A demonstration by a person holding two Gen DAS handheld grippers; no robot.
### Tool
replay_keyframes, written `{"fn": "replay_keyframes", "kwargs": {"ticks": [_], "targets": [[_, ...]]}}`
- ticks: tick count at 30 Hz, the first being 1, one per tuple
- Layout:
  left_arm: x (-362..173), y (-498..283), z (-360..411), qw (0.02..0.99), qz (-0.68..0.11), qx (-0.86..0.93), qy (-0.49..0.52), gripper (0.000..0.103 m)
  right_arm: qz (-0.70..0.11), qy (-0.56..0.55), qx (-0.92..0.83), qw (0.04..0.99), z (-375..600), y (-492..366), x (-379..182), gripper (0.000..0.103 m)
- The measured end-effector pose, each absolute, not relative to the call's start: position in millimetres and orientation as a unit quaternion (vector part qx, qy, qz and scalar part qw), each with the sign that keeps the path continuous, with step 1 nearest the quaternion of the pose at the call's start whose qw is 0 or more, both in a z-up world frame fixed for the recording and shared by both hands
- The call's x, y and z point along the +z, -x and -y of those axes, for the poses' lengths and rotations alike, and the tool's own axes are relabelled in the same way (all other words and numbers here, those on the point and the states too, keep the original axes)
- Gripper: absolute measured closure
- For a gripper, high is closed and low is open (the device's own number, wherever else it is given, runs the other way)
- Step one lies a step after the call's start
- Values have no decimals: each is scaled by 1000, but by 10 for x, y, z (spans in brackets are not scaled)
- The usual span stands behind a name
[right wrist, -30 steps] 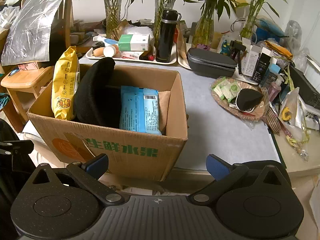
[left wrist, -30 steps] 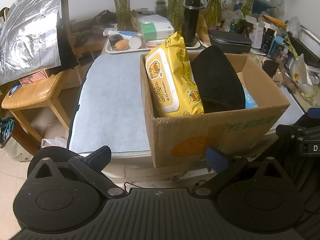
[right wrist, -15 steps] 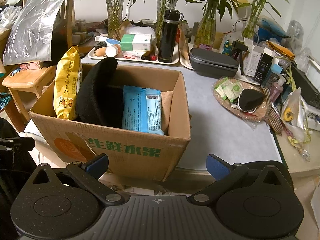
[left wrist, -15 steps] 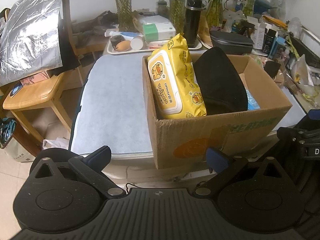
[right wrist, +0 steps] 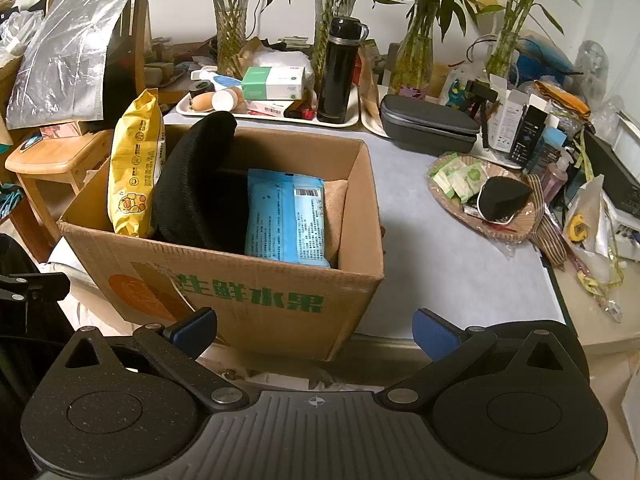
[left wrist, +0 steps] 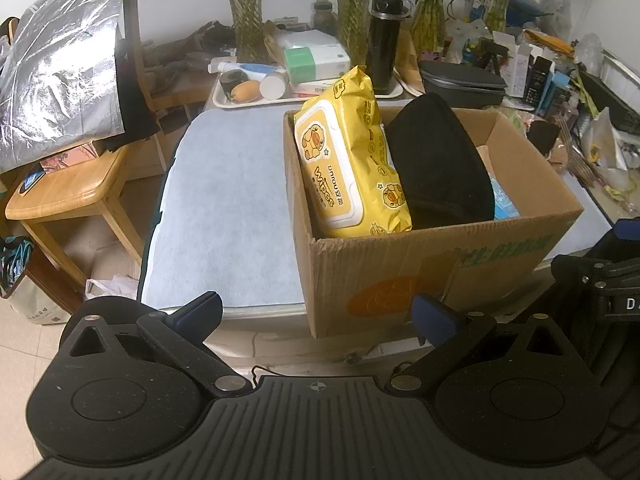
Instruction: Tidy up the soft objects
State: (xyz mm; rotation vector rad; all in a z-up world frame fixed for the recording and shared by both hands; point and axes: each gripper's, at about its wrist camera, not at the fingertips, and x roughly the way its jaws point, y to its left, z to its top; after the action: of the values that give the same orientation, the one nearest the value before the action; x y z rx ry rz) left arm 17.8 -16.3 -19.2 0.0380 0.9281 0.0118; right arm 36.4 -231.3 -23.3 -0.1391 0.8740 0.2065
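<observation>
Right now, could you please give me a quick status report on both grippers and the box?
Left gripper open, empty. Right gripper open, empty. Brown cardboard box holds yellow wipes pack, black soft cushion, blue packet. Nothing between grippers and box.

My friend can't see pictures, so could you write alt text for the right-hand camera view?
An open brown cardboard box on a table holds a yellow wipes pack, a black fabric hat and a blue wipes pack. The open, empty right gripper faces it.

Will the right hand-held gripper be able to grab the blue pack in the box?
Probably yes: the right hand-held gripper is open and empty, and the blue pack stands uncovered in the open-topped cardboard box.
</observation>
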Motion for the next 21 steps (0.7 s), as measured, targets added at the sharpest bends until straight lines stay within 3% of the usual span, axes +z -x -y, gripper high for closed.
{"fn": "replay_keyframes", "kwargs": {"ticks": [21], "targets": [[-206, -171, 175, 894, -448, 5, -19, 0, -422, 67, 99, 899, 2318, -367, -231, 0]]}}
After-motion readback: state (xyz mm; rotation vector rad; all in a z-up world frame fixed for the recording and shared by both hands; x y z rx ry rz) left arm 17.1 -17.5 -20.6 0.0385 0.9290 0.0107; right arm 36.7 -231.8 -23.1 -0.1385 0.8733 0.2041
